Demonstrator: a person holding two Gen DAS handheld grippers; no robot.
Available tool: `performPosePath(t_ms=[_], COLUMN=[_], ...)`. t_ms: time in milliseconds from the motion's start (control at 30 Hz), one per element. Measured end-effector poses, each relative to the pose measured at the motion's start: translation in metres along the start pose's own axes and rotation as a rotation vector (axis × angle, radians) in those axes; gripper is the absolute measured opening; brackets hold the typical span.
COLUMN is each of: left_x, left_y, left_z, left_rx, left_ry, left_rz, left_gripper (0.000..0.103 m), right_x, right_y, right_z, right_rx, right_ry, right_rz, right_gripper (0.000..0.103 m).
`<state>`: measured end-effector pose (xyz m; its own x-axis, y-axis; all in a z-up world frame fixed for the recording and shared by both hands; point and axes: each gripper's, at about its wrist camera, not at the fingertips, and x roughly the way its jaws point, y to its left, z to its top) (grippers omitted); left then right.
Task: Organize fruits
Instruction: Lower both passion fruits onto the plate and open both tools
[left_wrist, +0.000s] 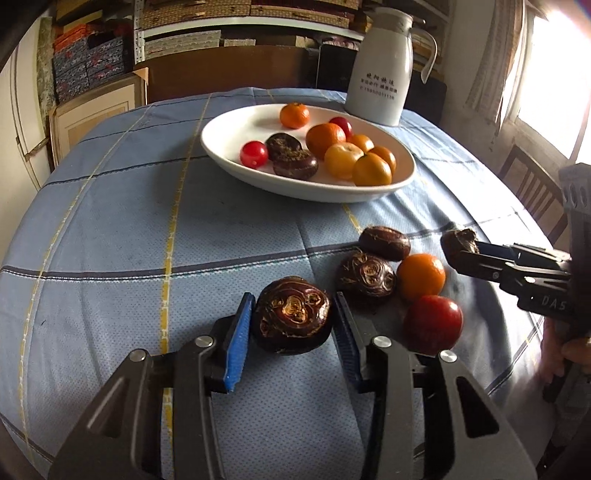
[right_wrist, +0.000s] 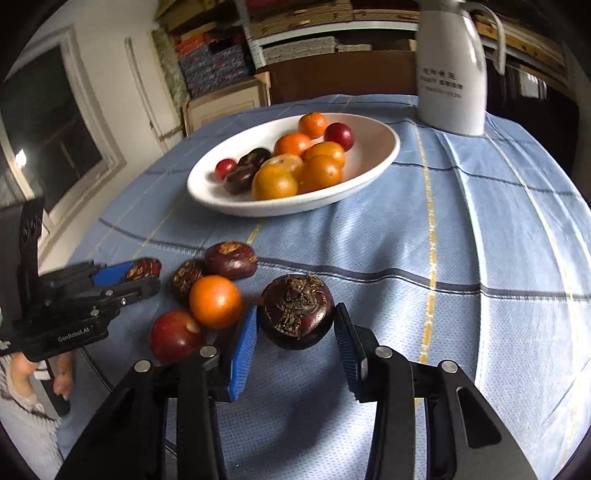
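Note:
My left gripper (left_wrist: 293, 319) is shut on a dark brown water chestnut (left_wrist: 291, 319), just above the blue cloth. My right gripper (right_wrist: 295, 317) is shut on another dark water chestnut (right_wrist: 297, 310); it also shows in the left wrist view (left_wrist: 458, 242). Loose on the cloth between them lie two more chestnuts (left_wrist: 384, 242) (left_wrist: 365, 277), an orange mandarin (left_wrist: 421, 277) and a red fruit (left_wrist: 432, 323). A white oval plate (left_wrist: 229, 125) farther back holds several mandarins, two red fruits and two chestnuts.
A white thermos jug (left_wrist: 382, 70) stands behind the plate at the table's far edge. A wooden chair (left_wrist: 532, 188) stands to the right of the table. Shelves and boxes fill the back wall.

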<state>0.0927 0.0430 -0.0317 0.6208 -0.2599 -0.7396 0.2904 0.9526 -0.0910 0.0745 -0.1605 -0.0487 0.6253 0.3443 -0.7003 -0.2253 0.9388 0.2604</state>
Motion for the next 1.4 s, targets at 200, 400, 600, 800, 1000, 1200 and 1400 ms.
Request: performPosePath(t_ms=[200, 400, 600, 800, 1000, 1200, 1400], left_x=[-0.006, 0.003, 0.039, 0.061, 0.044, 0.036, 0.022], left_y=[-0.002, -0.003, -0.001, 0.009, 0.016, 0.024, 0.025], left_z=[0.026, 0.082, 0.114, 0.114, 0.11, 0.092, 0.08], left_rx=[0.024, 0.02, -0.007, -0.013, -0.045, -0.084, -0.093], left_ry=[-0.06, -0.102, -0.097, -0.091, -0.137, -0.127, -0.156], left_rz=[0.047, 0.061, 0.066, 0.067, 0.071, 0.082, 0.112], left_gripper=[0.042, 0.041, 0.042, 0.063, 0.077, 0.082, 0.093], right_x=[-0.015, -0.017, 0.016, 0.046, 0.032, 0.031, 0.017], right_y=[-0.016, -0.014, -0.024, -0.045, -0.05, -0.053, -0.053], right_z=[0.008, 0.053, 0.105, 0.12, 0.112, 0.098, 0.079], right_rx=[0.081, 0.063, 0.1, 0.179, 0.188, 0.194, 0.204], right_ry=[-0.082, -0.128, -0.146, -0.17, -0.215, -0.195, -0.204], right_rz=[0.062, 0.045, 0.022, 0.049, 0.051, 0.037, 0.04], right_gripper=[0.042, 0.042, 0.042, 0.054, 0.058, 0.063, 0.07])
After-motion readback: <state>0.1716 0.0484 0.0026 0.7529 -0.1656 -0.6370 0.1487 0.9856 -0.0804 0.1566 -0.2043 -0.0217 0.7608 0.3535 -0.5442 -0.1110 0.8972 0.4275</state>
